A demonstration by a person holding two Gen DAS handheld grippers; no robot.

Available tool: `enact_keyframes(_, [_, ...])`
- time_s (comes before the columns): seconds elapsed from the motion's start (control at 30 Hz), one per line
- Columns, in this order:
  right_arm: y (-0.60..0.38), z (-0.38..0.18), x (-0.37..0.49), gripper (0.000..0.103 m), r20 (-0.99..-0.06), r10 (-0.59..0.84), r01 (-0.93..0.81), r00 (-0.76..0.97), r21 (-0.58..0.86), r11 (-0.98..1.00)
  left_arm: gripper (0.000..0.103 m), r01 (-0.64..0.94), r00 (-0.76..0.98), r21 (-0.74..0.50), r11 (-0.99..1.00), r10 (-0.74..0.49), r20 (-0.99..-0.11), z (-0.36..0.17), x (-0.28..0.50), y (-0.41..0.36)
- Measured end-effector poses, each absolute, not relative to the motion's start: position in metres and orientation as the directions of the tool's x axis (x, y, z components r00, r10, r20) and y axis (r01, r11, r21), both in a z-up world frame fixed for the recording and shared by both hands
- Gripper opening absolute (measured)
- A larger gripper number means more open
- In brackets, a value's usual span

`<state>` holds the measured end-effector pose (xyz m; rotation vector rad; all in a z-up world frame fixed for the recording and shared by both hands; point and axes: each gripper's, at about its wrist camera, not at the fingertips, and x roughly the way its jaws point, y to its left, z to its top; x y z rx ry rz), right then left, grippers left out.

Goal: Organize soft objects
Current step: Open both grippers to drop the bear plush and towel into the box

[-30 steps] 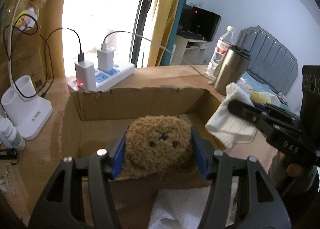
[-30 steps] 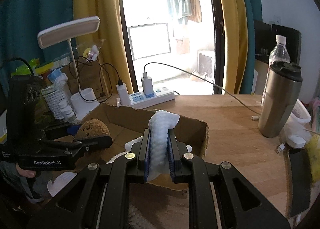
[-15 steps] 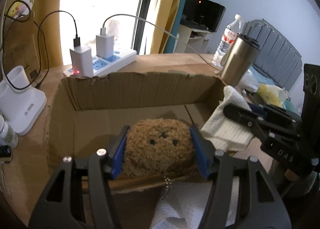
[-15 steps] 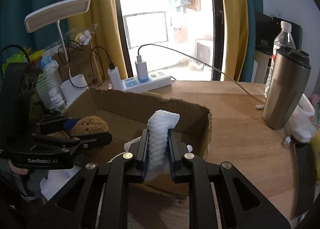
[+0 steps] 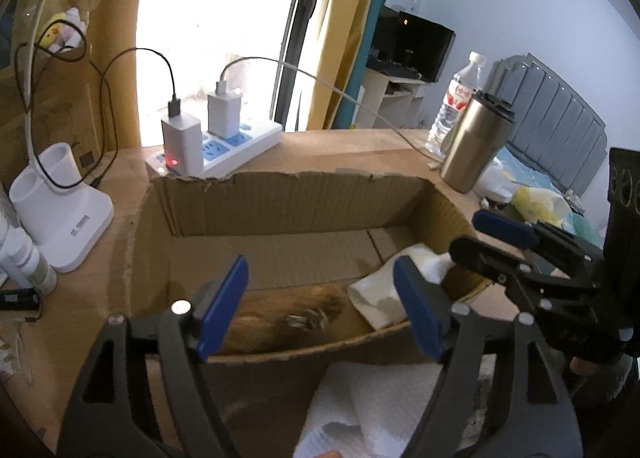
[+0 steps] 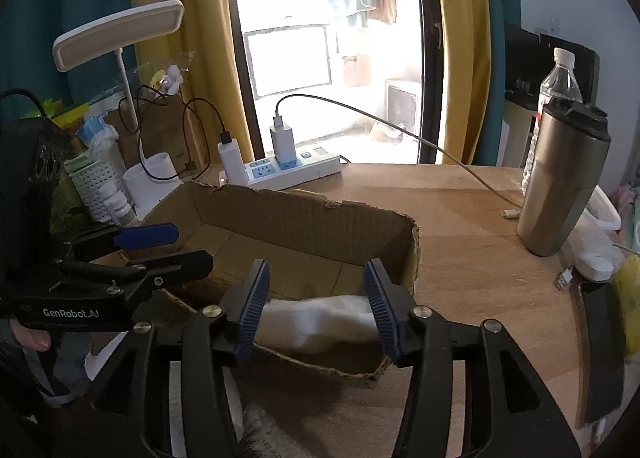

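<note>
Both soft things lie inside the cardboard box, each just below and ahead of the gripper nearest it. The left gripper is spread wide and holds nothing; the brown plush toy lies between and beyond its fingertips, against the box's near wall, its long axis running across the gripper's opening. The right gripper is likewise spread and empty; the white towel lies directly under the gap between its fingers, in the near corner of the box, stretched from one finger to the other.

To the right of the left gripper, the towel touches or nearly touches the toy. More white cloth lies on the desk outside the box, behind and beneath the left gripper's fingers. I judge that cloth the likely next pick, and the left gripper is nearer to it; either gripper must draw back over the box's near wall to reach it.
</note>
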<state>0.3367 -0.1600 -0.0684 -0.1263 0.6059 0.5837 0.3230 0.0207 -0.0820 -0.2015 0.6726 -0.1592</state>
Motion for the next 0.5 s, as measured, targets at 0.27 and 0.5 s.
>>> enact_keyframes(0.27, [-0.164,-0.057,0.319,0.060,-0.551,0.479,-0.549,0.683,0.044,0.834,0.082,0.087,0.792,-0.237,0.968,-0.211,-0.573,-0.071,0.303,0.021])
enact_keyframes(0.5, [-0.169,-0.048,0.302,0.060,-0.537,0.472,-0.539,0.699,0.038,0.842,0.082,0.088,0.804,-0.233,0.969,-0.207,-0.557,-0.062,0.283,0.022])
